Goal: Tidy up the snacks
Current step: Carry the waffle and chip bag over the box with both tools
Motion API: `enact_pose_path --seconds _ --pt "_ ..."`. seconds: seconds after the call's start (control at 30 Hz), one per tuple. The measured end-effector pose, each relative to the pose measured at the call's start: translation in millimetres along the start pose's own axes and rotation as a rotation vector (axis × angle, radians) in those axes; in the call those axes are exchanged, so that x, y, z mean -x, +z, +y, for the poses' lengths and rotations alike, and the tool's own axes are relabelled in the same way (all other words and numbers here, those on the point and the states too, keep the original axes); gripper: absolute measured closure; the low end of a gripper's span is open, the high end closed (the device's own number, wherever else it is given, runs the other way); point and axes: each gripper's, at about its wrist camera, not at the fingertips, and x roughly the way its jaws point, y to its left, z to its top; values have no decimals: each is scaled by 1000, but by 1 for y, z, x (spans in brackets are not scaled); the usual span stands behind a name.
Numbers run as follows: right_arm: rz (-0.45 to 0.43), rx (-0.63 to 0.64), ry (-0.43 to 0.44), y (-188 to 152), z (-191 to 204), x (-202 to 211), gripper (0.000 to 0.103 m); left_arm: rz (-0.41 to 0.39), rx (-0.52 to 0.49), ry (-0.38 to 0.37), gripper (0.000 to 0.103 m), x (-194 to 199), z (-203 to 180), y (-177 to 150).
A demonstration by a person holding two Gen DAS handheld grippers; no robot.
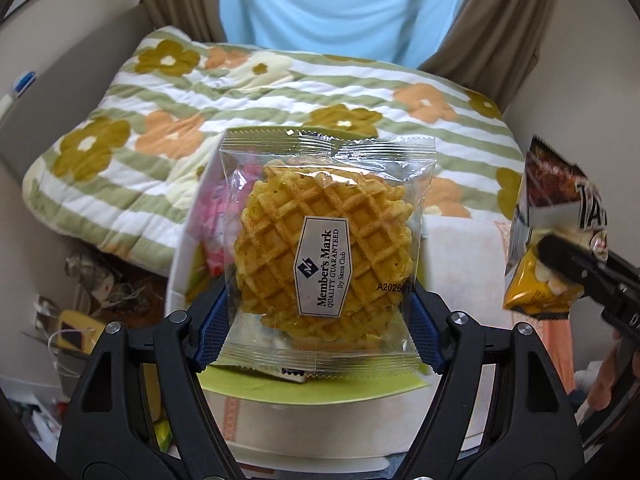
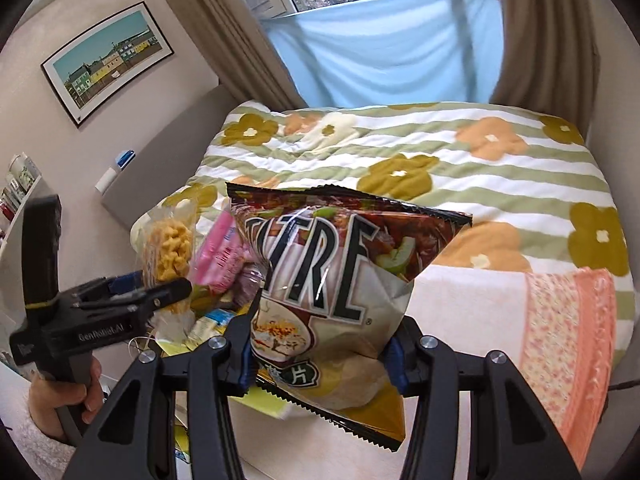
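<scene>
My left gripper (image 1: 320,320) is shut on a clear waffle packet (image 1: 324,248) labelled Member's Mark, held upright above a white box with a green lining (image 1: 320,394). The same waffle packet (image 2: 170,248) and left gripper (image 2: 176,288) show at the left of the right wrist view. My right gripper (image 2: 320,364) is shut on a dark chip bag (image 2: 332,280), held up over the bed edge. That chip bag (image 1: 548,240) and the right gripper (image 1: 560,264) show at the right of the left wrist view. Pink snack packs (image 2: 220,256) lie in the box behind the bags.
A bed with a striped flower quilt (image 1: 280,92) fills the space ahead. A white and orange towel (image 2: 540,320) lies on its near edge. Cables and clutter (image 1: 92,300) sit on the floor at the left. A grey headboard (image 2: 168,160) and a shelf (image 2: 20,188) stand left.
</scene>
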Motion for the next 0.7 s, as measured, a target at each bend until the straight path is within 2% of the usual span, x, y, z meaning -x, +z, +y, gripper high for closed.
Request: enact_pose_path --seconds 0.27,0.47,0.57,0.6,0.7 --pt "32 -17 -9 20 57 -59 57 114 1 -31 29 -45 63 -11" --pt "60 -49 -63 19 76 -86 57 192 -41 -85 29 -78 76 -22" --pt "71 -60 -91 18 81 -93 57 198 -60 -96 28 -80 76 -26" --pt "75 -61 -101 18 82 -94 57 198 -70 -99 26 -79 76 -26" --pt "83 -55 -113 21 83 -96 57 173 -111 -97 0 -70 72 -29"
